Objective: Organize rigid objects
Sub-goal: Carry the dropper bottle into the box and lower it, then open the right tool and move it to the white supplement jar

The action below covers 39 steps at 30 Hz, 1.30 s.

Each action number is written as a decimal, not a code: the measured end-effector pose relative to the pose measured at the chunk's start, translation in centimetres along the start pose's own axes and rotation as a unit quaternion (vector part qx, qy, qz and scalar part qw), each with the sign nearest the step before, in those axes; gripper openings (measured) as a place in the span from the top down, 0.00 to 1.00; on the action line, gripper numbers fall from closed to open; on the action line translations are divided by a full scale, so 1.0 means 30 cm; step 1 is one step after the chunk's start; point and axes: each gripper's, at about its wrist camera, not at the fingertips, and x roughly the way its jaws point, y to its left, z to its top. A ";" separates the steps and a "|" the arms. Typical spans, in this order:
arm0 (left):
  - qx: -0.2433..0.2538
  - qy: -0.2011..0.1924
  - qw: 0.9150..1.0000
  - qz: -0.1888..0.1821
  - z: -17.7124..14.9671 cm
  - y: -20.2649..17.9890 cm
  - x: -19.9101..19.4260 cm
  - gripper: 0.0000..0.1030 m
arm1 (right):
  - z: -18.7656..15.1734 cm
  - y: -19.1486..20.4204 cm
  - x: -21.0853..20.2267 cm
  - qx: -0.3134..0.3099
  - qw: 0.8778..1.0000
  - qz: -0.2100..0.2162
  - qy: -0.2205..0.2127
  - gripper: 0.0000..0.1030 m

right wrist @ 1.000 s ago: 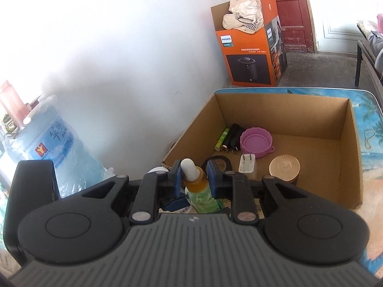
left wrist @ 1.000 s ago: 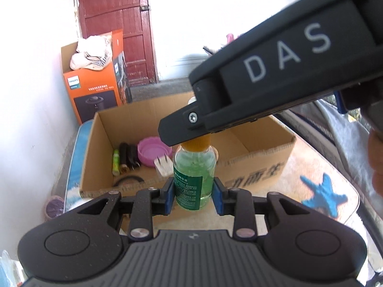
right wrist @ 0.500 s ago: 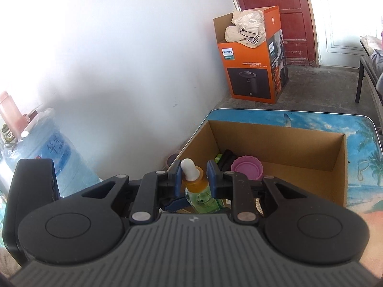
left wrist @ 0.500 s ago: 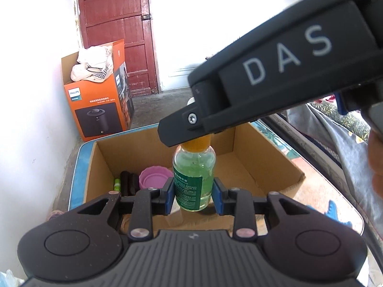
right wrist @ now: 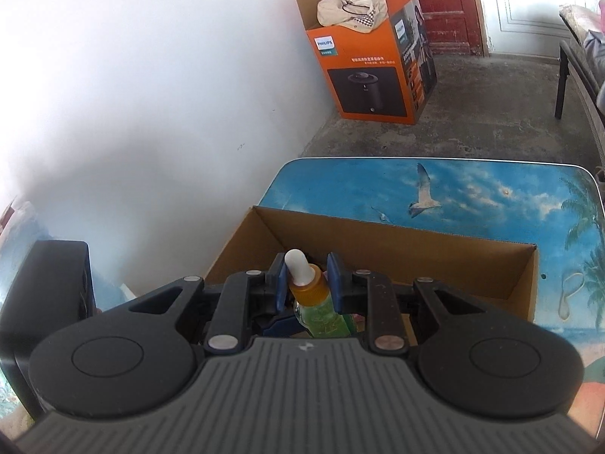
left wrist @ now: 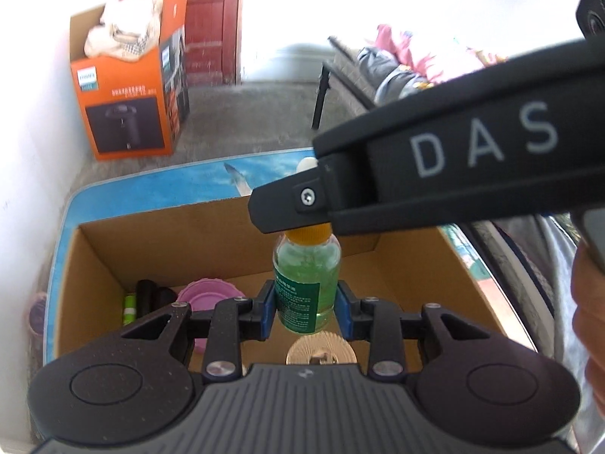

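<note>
Already the cardboard box on the bench holds several items, while the dropper bottle, pinched by both left tongs and right tongs, hangs above it, unplaced.
</note>
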 end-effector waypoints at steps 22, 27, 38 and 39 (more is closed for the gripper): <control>-0.011 0.093 0.995 0.022 0.059 -0.028 0.220 0.60 | -0.037 -0.250 0.291 0.053 0.997 0.014 0.052 0.83; -0.007 0.077 0.997 0.024 0.053 -0.053 0.183 0.49 | -0.039 -0.227 0.261 0.045 0.998 0.002 0.044 0.82; 0.006 -0.029 0.999 0.016 -0.047 -0.111 -0.155 0.34 | -0.131 -0.154 -0.160 0.082 0.992 0.026 -0.090 0.70; 0.007 -0.040 0.999 0.011 -0.069 -0.113 -0.196 0.32 | -0.157 -0.139 -0.208 0.081 0.991 0.029 -0.105 0.68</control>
